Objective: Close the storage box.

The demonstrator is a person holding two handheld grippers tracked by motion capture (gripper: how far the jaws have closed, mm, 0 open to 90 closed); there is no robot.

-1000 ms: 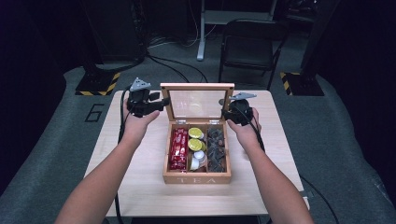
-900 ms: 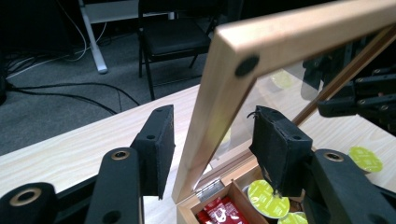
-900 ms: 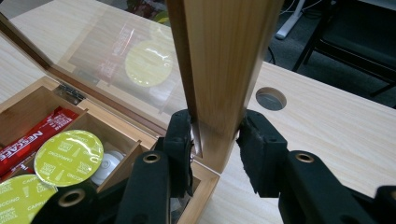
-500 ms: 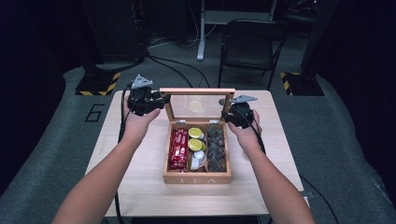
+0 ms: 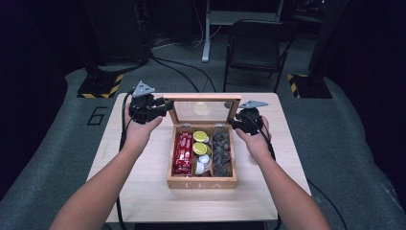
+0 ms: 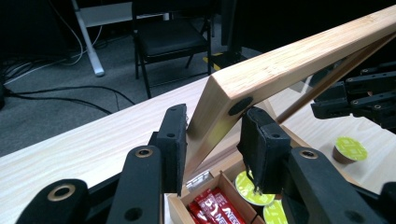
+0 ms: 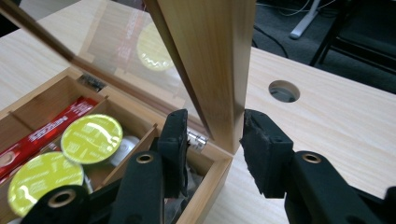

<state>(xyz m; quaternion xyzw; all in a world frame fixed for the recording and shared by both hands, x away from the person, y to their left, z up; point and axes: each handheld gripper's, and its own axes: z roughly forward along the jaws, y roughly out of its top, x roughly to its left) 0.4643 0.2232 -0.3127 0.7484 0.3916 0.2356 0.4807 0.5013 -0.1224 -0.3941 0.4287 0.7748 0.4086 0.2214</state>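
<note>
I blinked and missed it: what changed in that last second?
The left gripper closed on the lid; the right gripper has just been opening its jaws, lid between them. The lid tipped slightly toward the person. The tea box stayed put.

Left claw (image 5: 165, 103) nearly closed; right claw (image 5: 233, 121) slightly parted.

Black folding chair (image 5: 256, 48) behind the desk (image 5: 143, 191), cables (image 5: 177, 67) across the grey floor. Yellow-black hazard tape (image 5: 100, 86) beside a floor-marked "6" (image 5: 97, 116).
</note>
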